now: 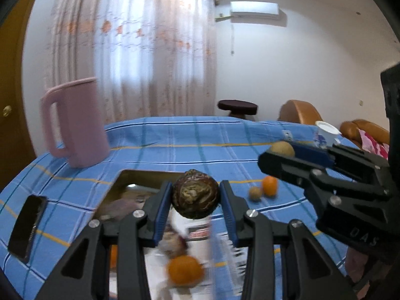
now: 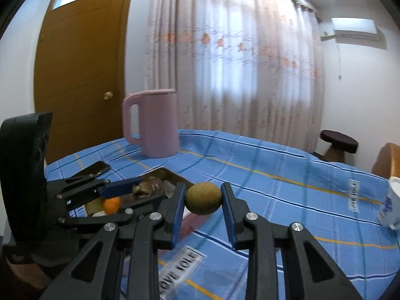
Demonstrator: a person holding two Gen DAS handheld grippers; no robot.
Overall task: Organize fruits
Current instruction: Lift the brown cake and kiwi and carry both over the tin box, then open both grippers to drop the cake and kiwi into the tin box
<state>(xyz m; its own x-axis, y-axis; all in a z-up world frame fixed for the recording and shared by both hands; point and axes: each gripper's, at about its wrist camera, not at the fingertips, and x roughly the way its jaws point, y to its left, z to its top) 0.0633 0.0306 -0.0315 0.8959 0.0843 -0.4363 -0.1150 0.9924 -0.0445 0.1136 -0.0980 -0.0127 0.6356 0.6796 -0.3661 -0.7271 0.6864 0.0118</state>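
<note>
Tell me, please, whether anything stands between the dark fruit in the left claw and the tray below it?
Nothing visible does. The dark fruit, gripped in the left claw, hangs over the tray, which already holds an orange nearer the camera.

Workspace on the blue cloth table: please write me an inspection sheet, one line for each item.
Surface: table under a blue checked cloth.
Job's things: gold tray holding an orange fruit; a small orange and a small brown fruit loose on the cloth.
Clutter: pink jug, black phone, white cup.
Grippers: left gripper shut on a dark wrinkled fruit above the tray; right gripper shut on a round tan fruit.
Cables: nothing seen.
Surroundings: curtain, wooden door, air conditioner, dark stool, brown sofa.
</note>
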